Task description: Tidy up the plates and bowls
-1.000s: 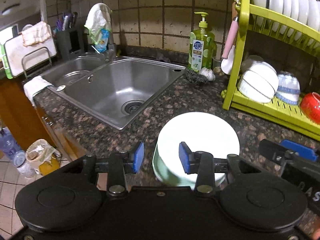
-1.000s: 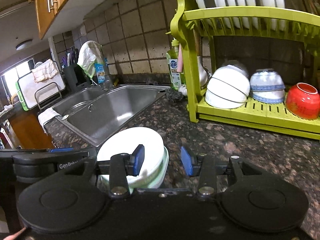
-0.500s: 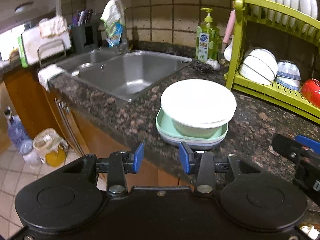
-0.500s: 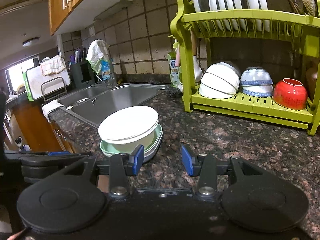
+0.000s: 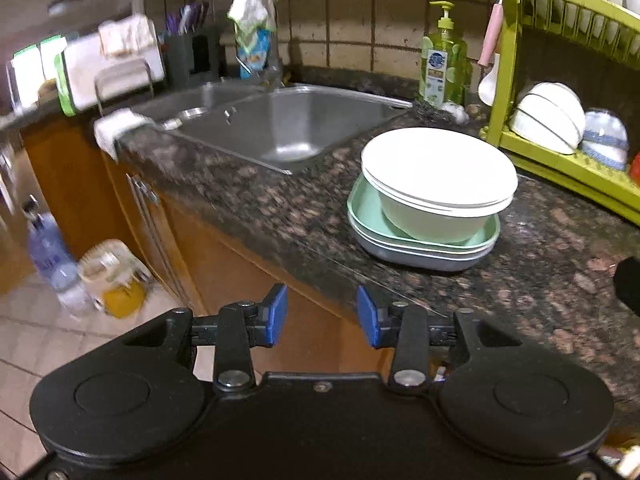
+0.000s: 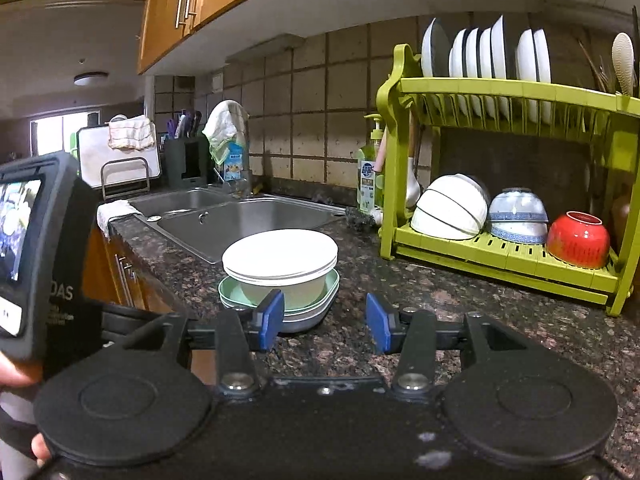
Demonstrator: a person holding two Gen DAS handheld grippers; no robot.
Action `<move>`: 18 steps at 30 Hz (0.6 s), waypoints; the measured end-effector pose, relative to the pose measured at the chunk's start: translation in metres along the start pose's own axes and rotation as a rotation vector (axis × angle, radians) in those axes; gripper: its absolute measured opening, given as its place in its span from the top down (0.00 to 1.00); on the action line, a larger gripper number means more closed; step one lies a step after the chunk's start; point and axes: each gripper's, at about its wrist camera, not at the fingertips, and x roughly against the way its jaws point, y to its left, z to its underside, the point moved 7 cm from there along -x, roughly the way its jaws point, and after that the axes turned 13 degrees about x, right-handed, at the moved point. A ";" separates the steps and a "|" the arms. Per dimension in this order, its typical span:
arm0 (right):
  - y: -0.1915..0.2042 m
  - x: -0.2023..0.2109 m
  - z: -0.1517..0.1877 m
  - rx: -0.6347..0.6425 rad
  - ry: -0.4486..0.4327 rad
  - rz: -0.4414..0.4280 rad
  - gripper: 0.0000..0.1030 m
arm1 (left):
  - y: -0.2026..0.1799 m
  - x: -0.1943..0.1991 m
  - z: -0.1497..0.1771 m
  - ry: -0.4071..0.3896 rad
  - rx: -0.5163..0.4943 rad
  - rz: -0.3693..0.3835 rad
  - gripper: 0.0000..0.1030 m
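Starting at the left end of the granite countertop [image 5: 256, 200]: there's a white cloth [image 5: 116, 130] draped over the front edge, then the double steel sink [image 5: 288, 128] set in toward the back wall, with a rag-covered faucet [image 5: 256, 36] behind it. The left gripper [image 5: 322, 316] is hanging off the front edge of the counter over the cabinet, blue pads spread apart with nothing between them. Next over, close to the front edge and just right of the sink, sits the stack: white plates [image 5: 438, 164] lying on top of a pale bowl [image 5: 432, 226], which sits inside a mint green dish [image 5: 368, 216] nested in a grey one [image 5: 404, 254]. The right gripper [image 6: 324, 322] hovers low by the front edge just right of that stack, also wide open and empty, its left pad overlapping the stack in that view. Green soap bottle [image 5: 442, 64] is at the back wall, and the green dish rack [image 6: 508, 92] fills the right end, plates upright on top, white bowls [image 6: 448, 212], a blue-patterned bowl [image 6: 518, 214] and a red bowl [image 6: 578, 240] on the lower shelf.
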 end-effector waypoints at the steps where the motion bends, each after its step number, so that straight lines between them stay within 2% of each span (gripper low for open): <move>1: 0.000 -0.001 0.001 -0.004 0.003 -0.003 0.54 | 0.000 0.001 0.000 -0.007 -0.010 0.003 0.53; 6: -0.006 -0.011 0.006 -0.049 0.049 0.006 0.53 | 0.004 0.004 0.002 -0.030 -0.044 0.018 0.52; 11: -0.017 -0.025 0.015 -0.136 0.105 0.016 0.53 | 0.005 -0.001 0.004 0.015 -0.022 0.084 0.52; 18: -0.028 -0.034 0.019 -0.173 0.127 0.070 0.53 | 0.006 -0.003 0.004 0.015 -0.006 0.076 0.53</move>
